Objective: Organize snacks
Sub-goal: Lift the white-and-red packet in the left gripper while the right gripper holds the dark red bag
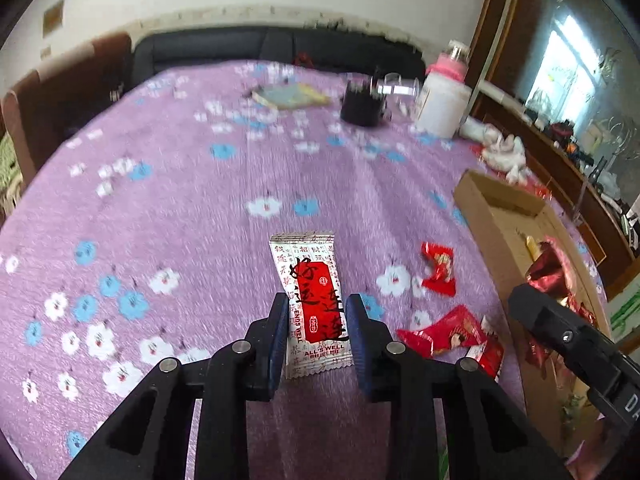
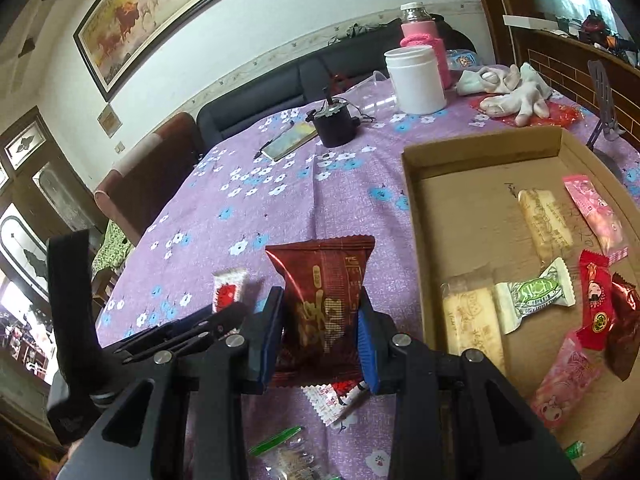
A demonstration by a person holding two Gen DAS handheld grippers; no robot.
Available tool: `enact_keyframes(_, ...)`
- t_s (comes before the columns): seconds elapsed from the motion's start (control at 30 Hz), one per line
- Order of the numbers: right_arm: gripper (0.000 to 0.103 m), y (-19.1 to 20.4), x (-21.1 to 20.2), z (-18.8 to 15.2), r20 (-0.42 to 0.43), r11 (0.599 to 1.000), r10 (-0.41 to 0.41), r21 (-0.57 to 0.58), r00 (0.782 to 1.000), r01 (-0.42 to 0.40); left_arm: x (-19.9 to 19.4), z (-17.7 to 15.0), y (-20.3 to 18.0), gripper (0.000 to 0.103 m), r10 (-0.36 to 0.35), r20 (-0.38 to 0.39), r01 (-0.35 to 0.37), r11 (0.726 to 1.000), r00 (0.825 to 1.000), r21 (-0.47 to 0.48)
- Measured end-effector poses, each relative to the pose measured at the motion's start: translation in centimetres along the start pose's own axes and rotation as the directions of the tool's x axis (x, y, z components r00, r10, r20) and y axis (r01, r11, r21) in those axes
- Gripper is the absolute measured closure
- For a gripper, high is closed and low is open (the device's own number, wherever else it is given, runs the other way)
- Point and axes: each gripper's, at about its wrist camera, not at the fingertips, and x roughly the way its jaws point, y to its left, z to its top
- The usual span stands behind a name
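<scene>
Left hand-held gripper: pinching white-and-red snack packet above desk.
Right hand-held gripper: pinching dark red snack packet beside cardboard tray.
Around: red wrappers, white jar, black pot.

The box sits on the tabletop, with snacks lying in it. Behind the box stands a tub, and a notebook lies to its left.

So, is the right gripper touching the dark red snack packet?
Touching: the right wrist view shows the right gripper pressing both pads against the dark red snack packet.
</scene>
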Motion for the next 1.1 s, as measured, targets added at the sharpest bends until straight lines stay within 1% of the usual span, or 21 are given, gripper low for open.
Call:
enact_keyframes(0.1, 0.071, 0.3, 0.0, -0.1, 0.011, 1.000, -0.005, -0.017, 1.000, 0.005, -1.2, 0.3, -0.3, 0.073, 0.008, 0.106, -0.012, 0.999, 0.994, 0.036)
enact_keyframes(0.17, 0.071, 0.7, -0.2, -0.2, 0.023, 0.999, -0.013, -0.037, 1.000, 0.013, -2.5, 0.4, -0.7, 0.073, 0.031, 0.195, -0.046, 0.996, 0.980, 0.072)
enact_keyframes(0.2, 0.071, 0.9, -0.2, -0.3, 0.030, 0.999, -0.019, -0.049, 0.999, 0.020, -3.2, 0.2, -1.0, 0.073, 0.044, 0.239, -0.069, 0.993, 0.970, 0.094)
enact_keyframes(0.27, 0.071, 1.2, -0.3, -0.3, 0.044, 0.997, -0.027, -0.068, 0.999, 0.030, -3.7, 0.3, -1.2, 0.073, 0.052, 0.286, -0.087, 0.990, 0.957, 0.110)
enact_keyframes(0.4, 0.071, 2.0, -0.7, -0.5, 0.076, 0.993, -0.035, -0.109, 0.996, 0.043, -5.0, -0.1, -2.0, 0.073, 0.078, 0.383, -0.151, 0.975, 0.920, 0.165)
enact_keyframes(0.47, 0.071, 2.3, -0.8, -0.6, 0.089, 0.991, -0.044, -0.124, 0.995, 0.055, -5.3, -0.1, -2.3, 0.073, 0.075, 0.397, -0.155, 0.973, 0.915, 0.173)
enact_keyframes(0.53, 0.071, 2.5, -0.8, -0.7, 0.093, 0.989, -0.049, -0.133, 0.994, 0.061, -5.3, -0.1, -2.4, 0.073, 0.077, 0.400, -0.159, 0.971, 0.913, 0.176)
enact_keyframes(0.83, 0.071, 1.9, -0.7, -0.4, 0.084, 0.992, -0.045, -0.111, 0.995, 0.054, -5.1, -0.3, -2.8, 0.073, 0.084, 0.388, -0.169, 0.967, 0.918, 0.189)
enact_keyframes(1.1, 0.071, 1.8, -0.8, -0.4, 0.085, 0.993, -0.049, -0.101, 0.995, 0.057, -4.9, -0.4, -3.1, 0.073, 0.096, 0.391, -0.186, 0.962, 0.915, 0.198)
